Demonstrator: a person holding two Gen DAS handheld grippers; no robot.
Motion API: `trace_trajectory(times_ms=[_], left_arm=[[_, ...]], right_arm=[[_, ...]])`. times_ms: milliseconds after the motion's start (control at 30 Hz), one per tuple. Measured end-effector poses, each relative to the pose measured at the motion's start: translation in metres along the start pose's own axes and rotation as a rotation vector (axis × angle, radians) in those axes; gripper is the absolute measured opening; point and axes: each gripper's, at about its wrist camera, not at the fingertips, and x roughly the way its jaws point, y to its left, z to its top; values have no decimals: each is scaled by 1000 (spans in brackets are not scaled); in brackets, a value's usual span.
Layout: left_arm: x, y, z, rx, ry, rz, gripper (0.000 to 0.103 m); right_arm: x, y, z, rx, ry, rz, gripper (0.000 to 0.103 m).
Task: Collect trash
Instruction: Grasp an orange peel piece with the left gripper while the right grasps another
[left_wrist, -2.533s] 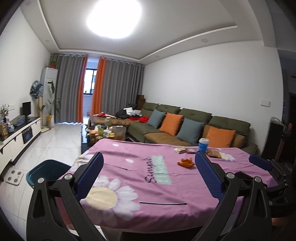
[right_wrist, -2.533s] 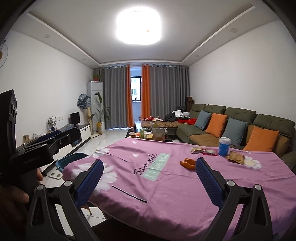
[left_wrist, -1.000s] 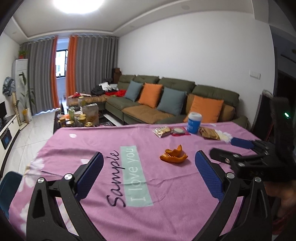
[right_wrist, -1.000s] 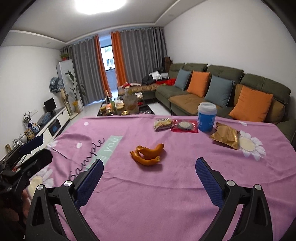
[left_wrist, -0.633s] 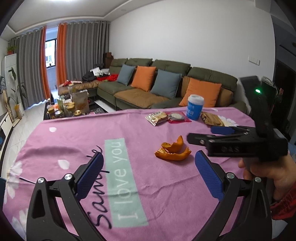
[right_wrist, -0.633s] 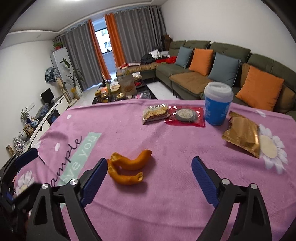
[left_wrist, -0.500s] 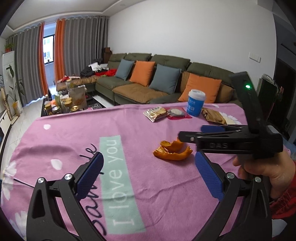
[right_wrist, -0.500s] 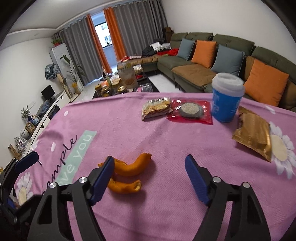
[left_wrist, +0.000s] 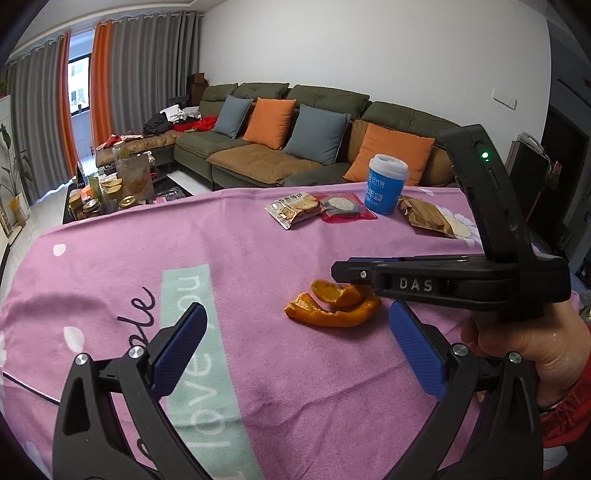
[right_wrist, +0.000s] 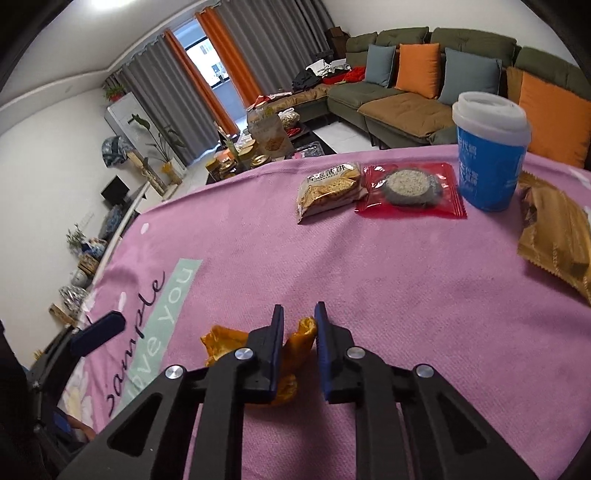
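Observation:
Orange peel pieces (left_wrist: 332, 308) lie on the pink tablecloth (left_wrist: 229, 240). My right gripper (right_wrist: 298, 325) has its jaws closed around one peel piece (right_wrist: 300, 339) on the cloth; in the left wrist view it (left_wrist: 354, 273) reaches in from the right over the peel. My left gripper (left_wrist: 295, 347) is open and empty, just short of the peel. A cracker packet (right_wrist: 328, 190), a red cookie packet (right_wrist: 410, 188), a blue cup (right_wrist: 487, 155) and a gold wrapper (right_wrist: 554, 236) lie farther back.
A green sofa (left_wrist: 295, 147) with orange and grey cushions stands behind the table. A coffee table (left_wrist: 114, 188) with jars stands at the back left. My left gripper's fingertip (right_wrist: 98, 332) shows at the left in the right wrist view.
My right gripper has moved down to the orange peel and its jaws have closed on a piece. My left gripper has moved closer over the table and stays open.

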Motion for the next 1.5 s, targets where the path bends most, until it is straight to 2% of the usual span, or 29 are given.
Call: trace_trajectory(times_ms=[67, 233, 467, 600, 667, 733, 867, 1000, 1133, 1200, 1500], left_arm=[[3, -1, 0, 2, 7, -2, 97], [17, -4, 2, 6, 54, -26, 97], [49, -4, 4, -48, 155, -99, 97], [64, -2, 3, -97, 198, -127, 90], [68, -7, 4, -83, 207, -121, 89], [72, -18, 6, -39, 215, -126, 83], [78, -31, 7, 24, 234, -87, 82], [84, -34, 11, 43, 231, -38, 68], [84, -33, 11, 42, 222, -51, 40], [82, -28, 11, 23, 220, -61, 31], [66, -19, 4, -37, 200, -111, 24]], right_arm=[[0, 0, -1, 9, -3, 21, 8], [-10, -6, 1, 49, -53, 62, 7], [-32, -18, 8, 84, -129, 36, 7], [-38, -25, 5, 101, -145, 36, 7], [-40, -26, 3, 107, -151, 38, 7], [-41, -27, 1, 112, -156, 40, 7], [-47, -33, 0, 118, -164, 43, 7], [-51, -36, -1, 122, -173, 46, 7], [-54, -38, -3, 123, -179, 45, 7], [-55, -38, -3, 123, -181, 46, 7], [-59, -33, -6, 116, -193, 48, 7]])
